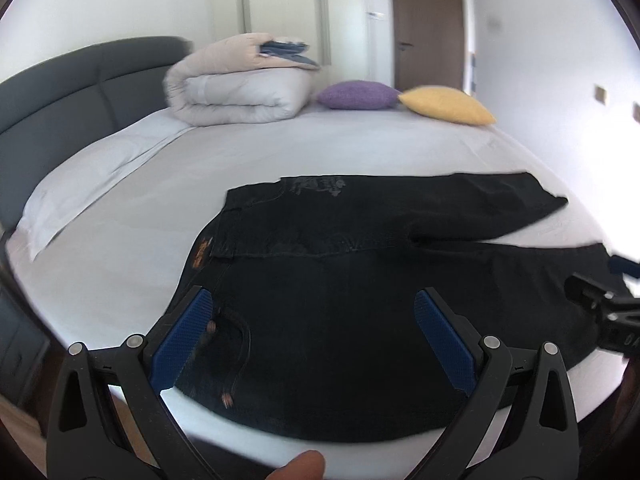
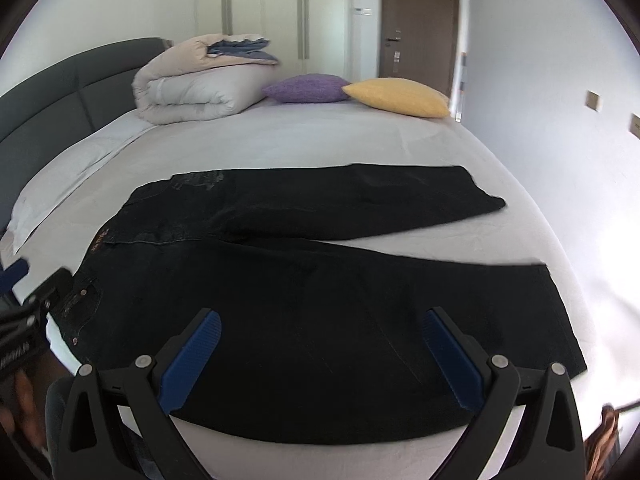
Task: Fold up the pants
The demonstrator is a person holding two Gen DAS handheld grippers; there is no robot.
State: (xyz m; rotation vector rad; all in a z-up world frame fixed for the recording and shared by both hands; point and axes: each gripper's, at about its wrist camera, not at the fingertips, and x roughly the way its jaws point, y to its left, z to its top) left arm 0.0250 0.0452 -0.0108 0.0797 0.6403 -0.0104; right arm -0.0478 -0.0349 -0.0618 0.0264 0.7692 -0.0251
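Black jeans (image 1: 360, 280) lie flat on the white bed (image 1: 280, 148), waist to the left, both legs spread apart to the right. My left gripper (image 1: 314, 300) is open, empty, and hovers above the waist and hip part near the bed's front edge. In the right wrist view the jeans (image 2: 320, 300) fill the middle, with the far leg (image 2: 380, 196) and the near leg (image 2: 460, 312) splayed. My right gripper (image 2: 322, 322) is open and empty above the near leg's thigh. Each gripper shows at the edge of the other's view, the right gripper (image 1: 608, 304) and the left gripper (image 2: 28, 308).
A rolled white duvet (image 1: 236, 88) with folded blue cloth on top sits at the bed's far side, beside a purple cushion (image 1: 356, 94) and a yellow cushion (image 1: 448, 106). A grey headboard (image 1: 72, 88) runs along the left. Wardrobes and a brown door (image 1: 428, 24) stand behind.
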